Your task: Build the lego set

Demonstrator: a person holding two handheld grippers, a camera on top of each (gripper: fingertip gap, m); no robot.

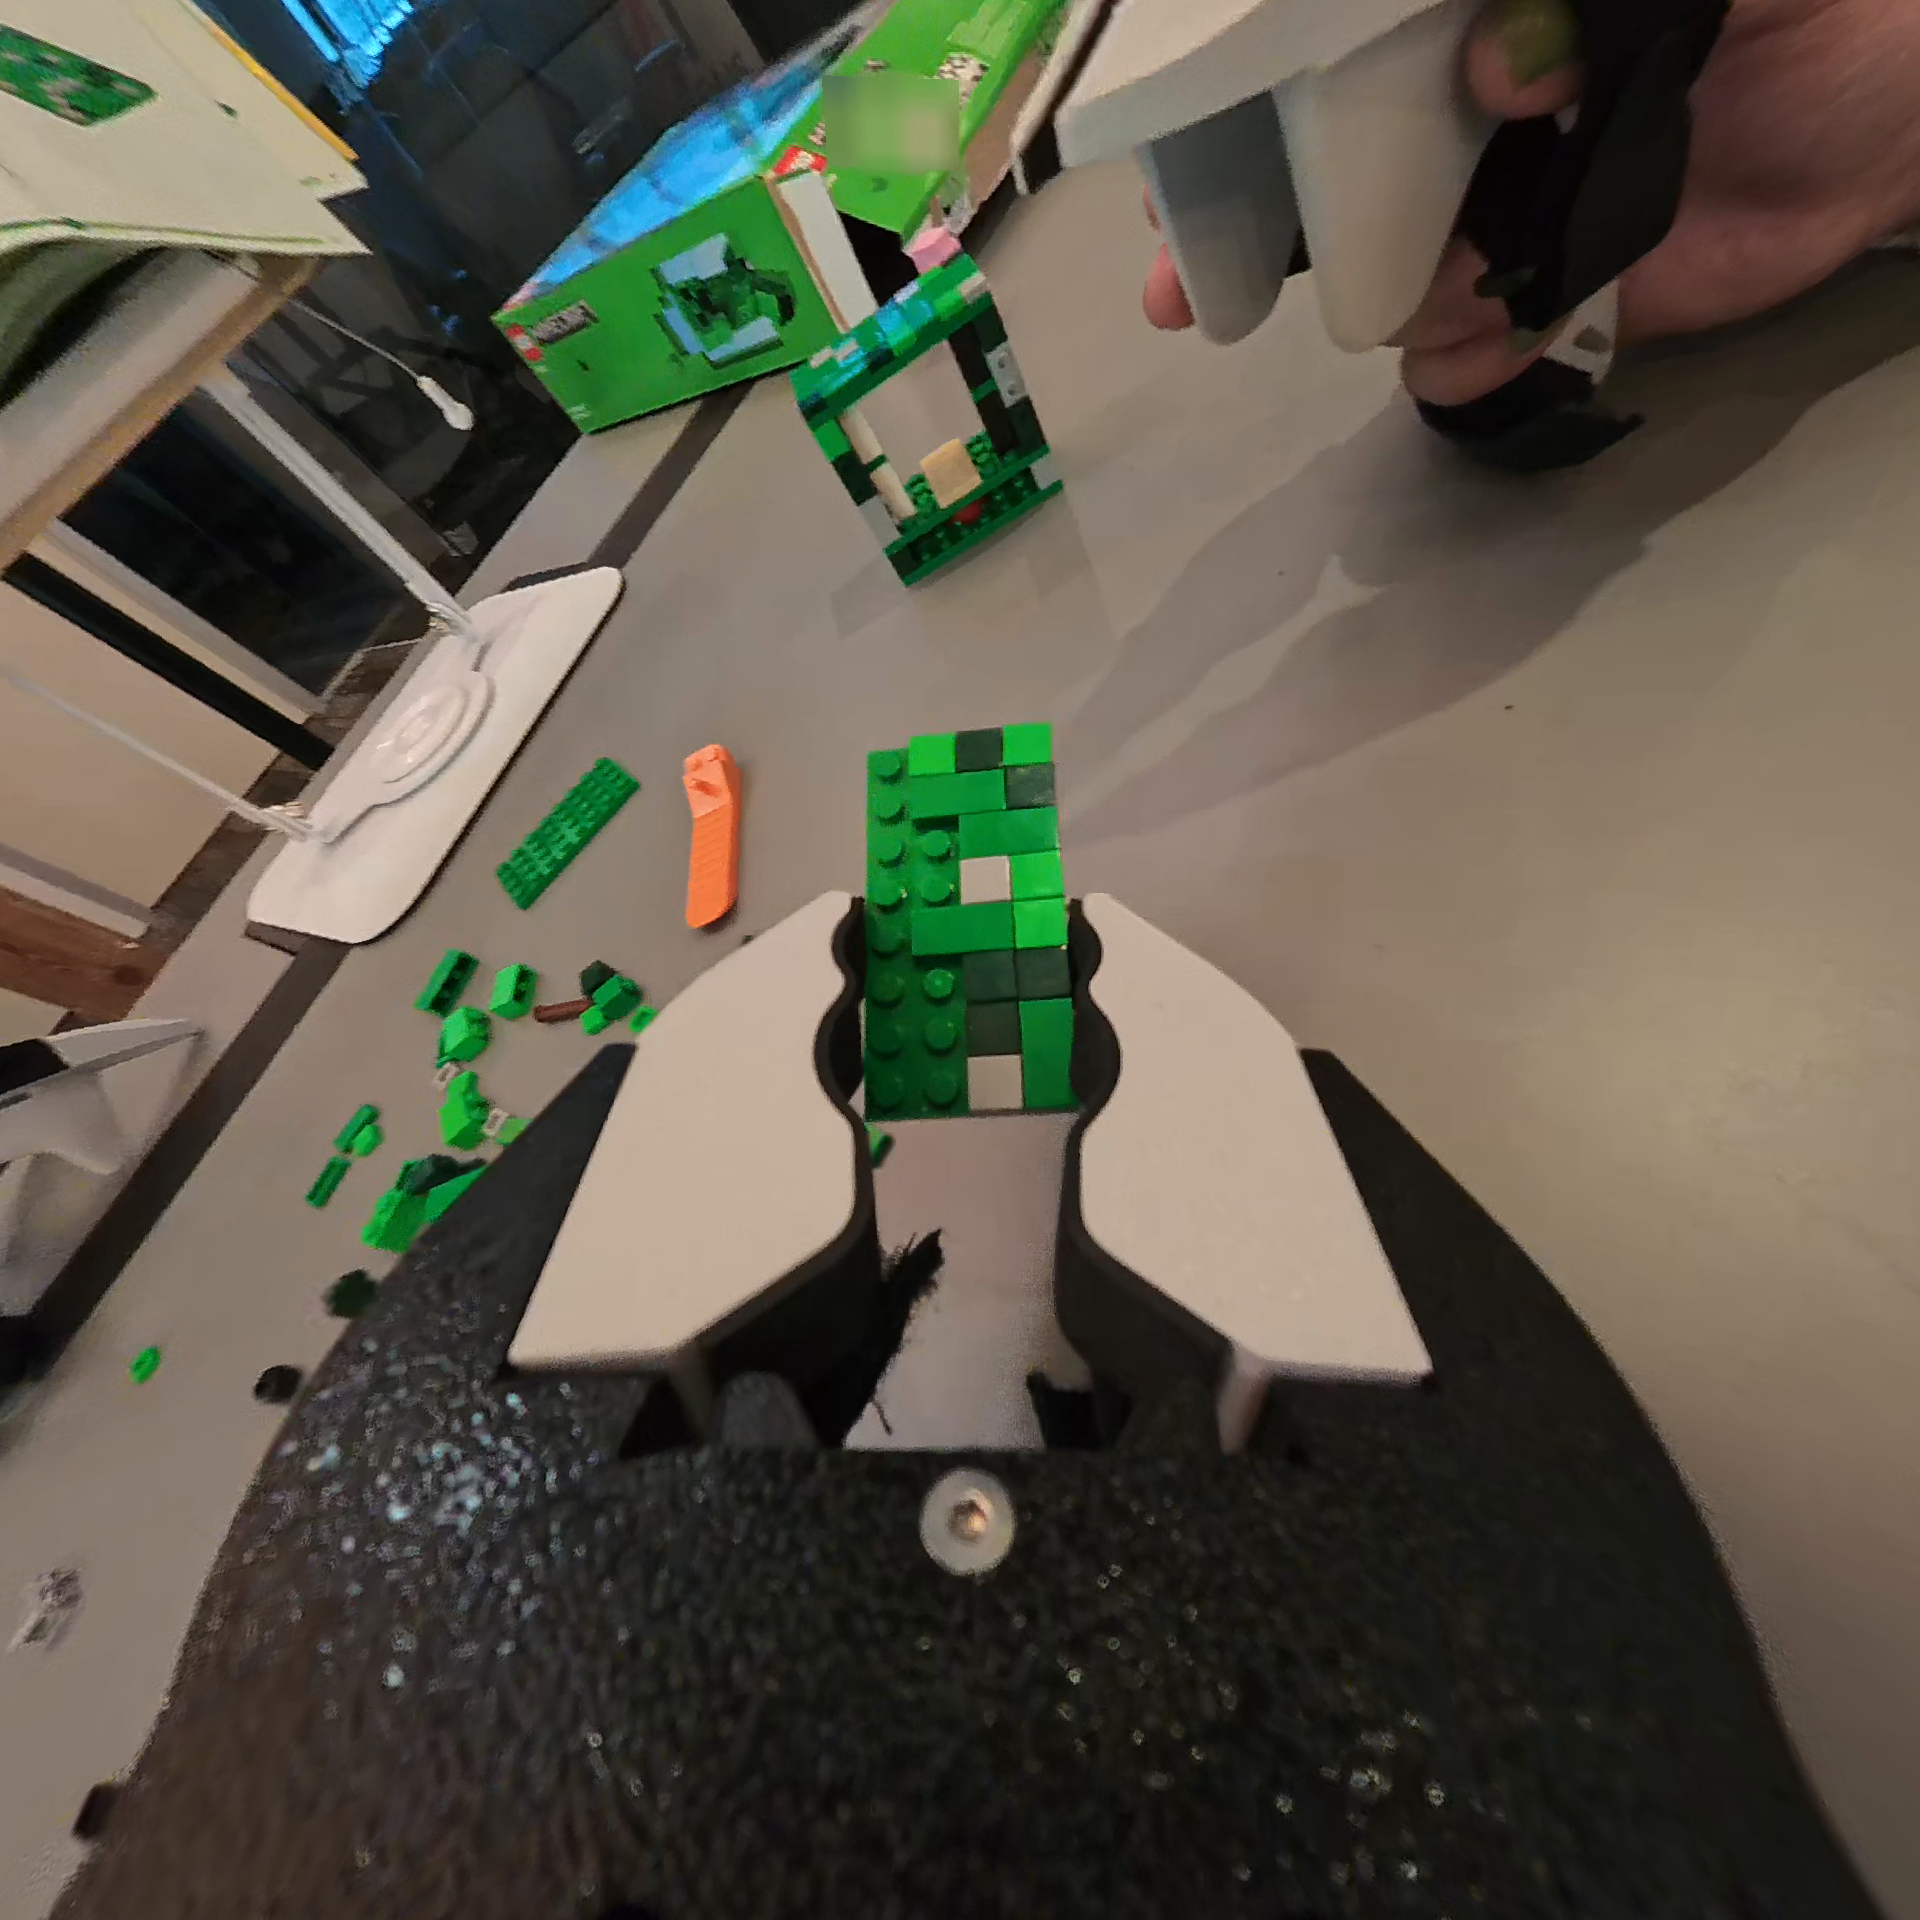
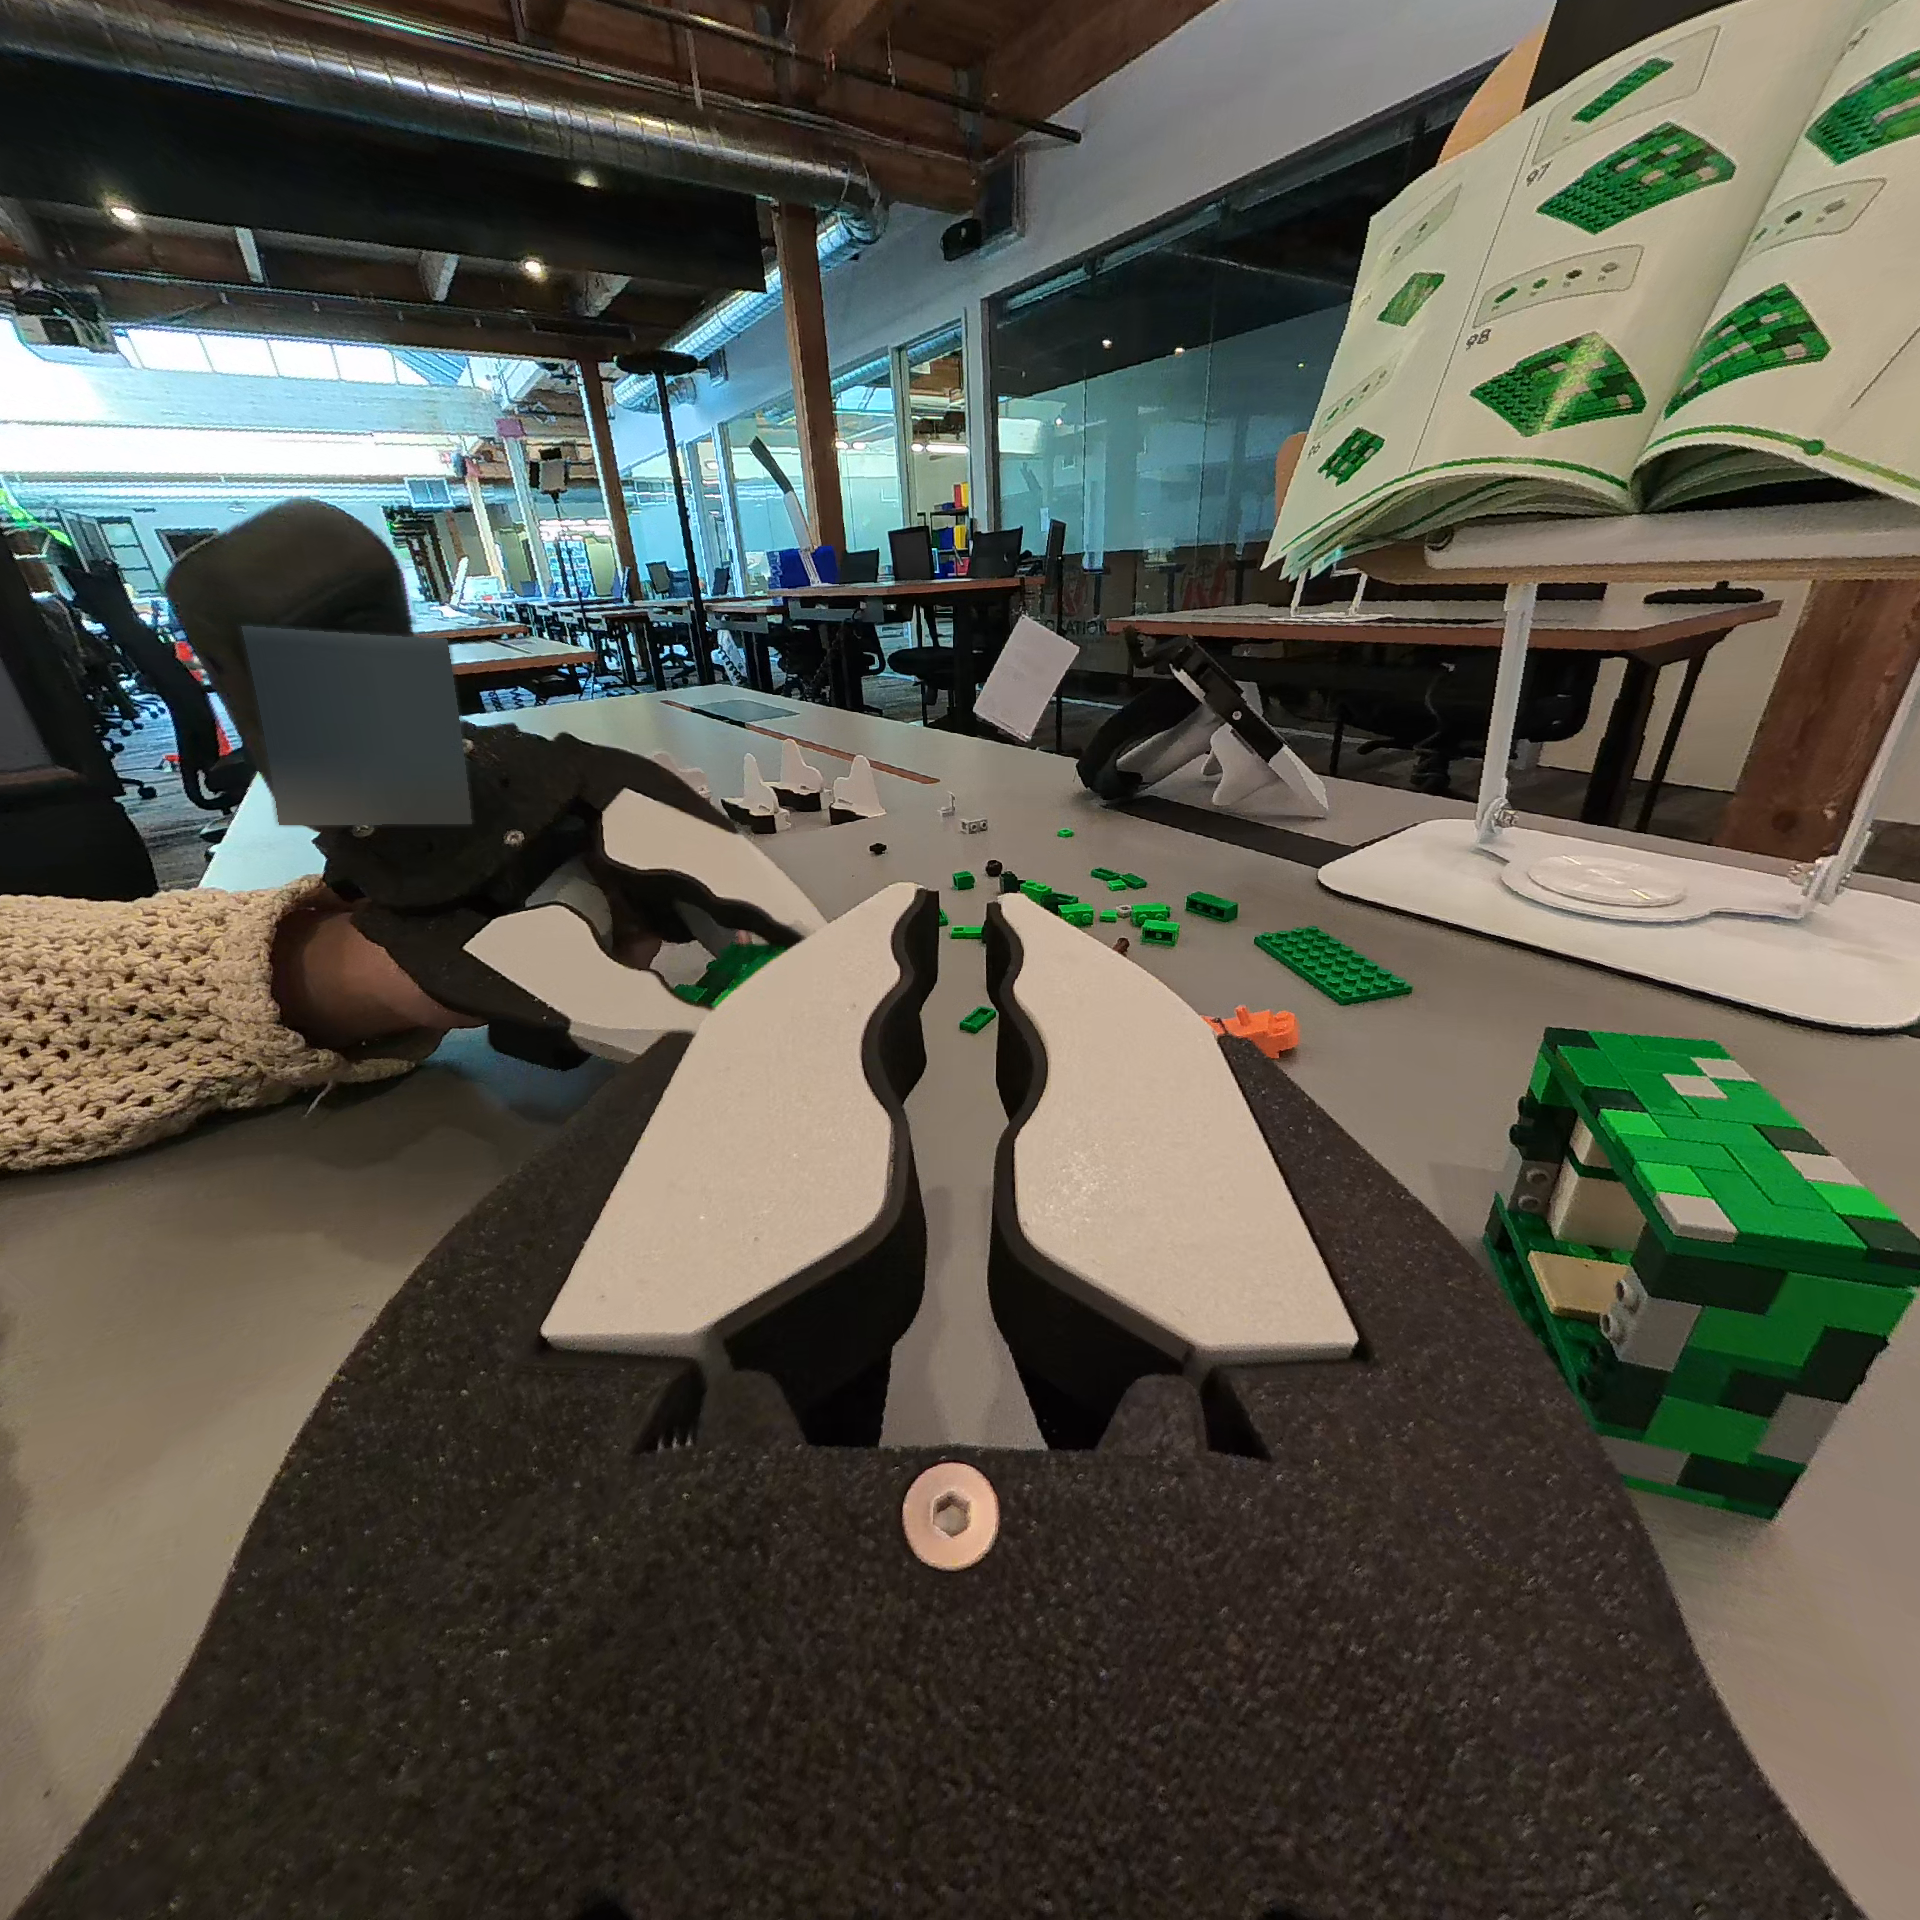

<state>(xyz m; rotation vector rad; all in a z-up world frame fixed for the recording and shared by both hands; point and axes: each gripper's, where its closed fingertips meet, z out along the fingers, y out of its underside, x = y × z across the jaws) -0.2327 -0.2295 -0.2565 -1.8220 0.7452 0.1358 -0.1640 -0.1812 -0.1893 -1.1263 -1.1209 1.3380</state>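
On the table [image 1: 1455,935], loose bricks [image 1: 468,1049] lie left of the plate assembly [image 1: 966,914], cube build [image 1: 925,416] behind.

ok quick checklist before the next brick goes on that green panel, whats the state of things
1. Panel held: ok. The left gripper is shut on the green panel, one finger against each long side.
2. Panel lying flat on the table: cannot tell.
3. Right gripper free to pick: ok. It holds nothing, and a narrow gap shows between its fingers.
4. Loose green bricks available: ok, scattered ahead of the right gripper.
5. Instruction booklet open on its stand: ok.
6. Cube build out of the way: ok, it stands apart, off to the right gripper's right.
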